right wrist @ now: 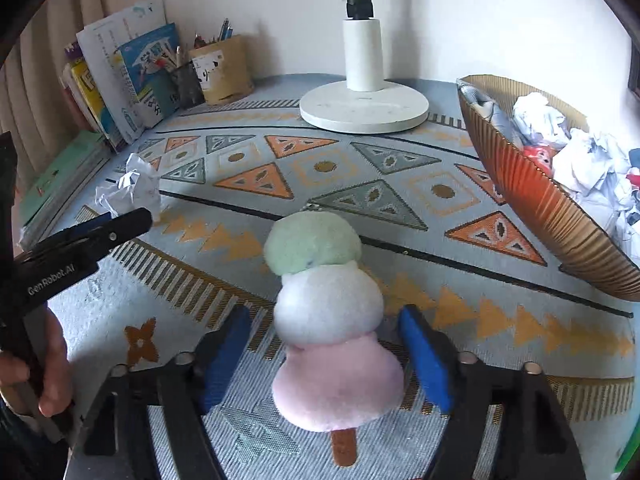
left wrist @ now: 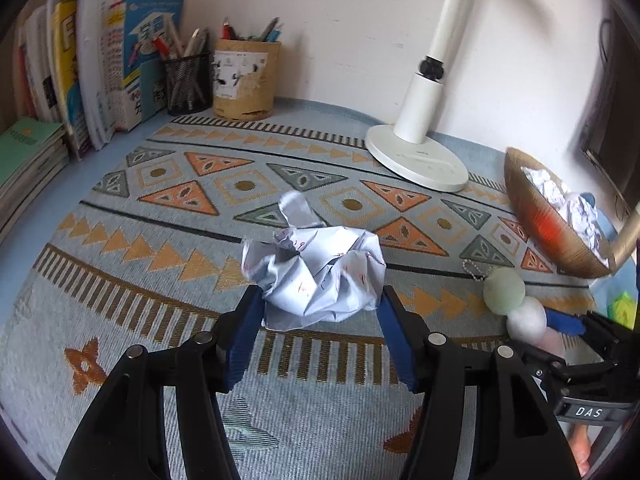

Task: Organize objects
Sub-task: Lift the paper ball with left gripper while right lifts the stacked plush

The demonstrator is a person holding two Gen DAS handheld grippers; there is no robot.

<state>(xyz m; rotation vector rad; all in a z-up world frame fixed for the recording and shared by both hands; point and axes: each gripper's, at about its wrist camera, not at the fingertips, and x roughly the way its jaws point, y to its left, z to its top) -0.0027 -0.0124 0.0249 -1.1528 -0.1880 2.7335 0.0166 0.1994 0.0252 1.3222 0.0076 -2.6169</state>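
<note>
While the left hand-held gripper grips the crumpled paper on the tabletop, the right hand-held gripper stands open around the plush ice-cream toy, likely bound for the far-right bowl.

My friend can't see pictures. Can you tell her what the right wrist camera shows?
A plush dango toy lies between the open right gripper, untouched, on a patterned mat. A bowl of crumpled paper sits right.

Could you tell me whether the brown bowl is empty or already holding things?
Holding things: crumpled paper lies heaped inside the bowl.
</note>
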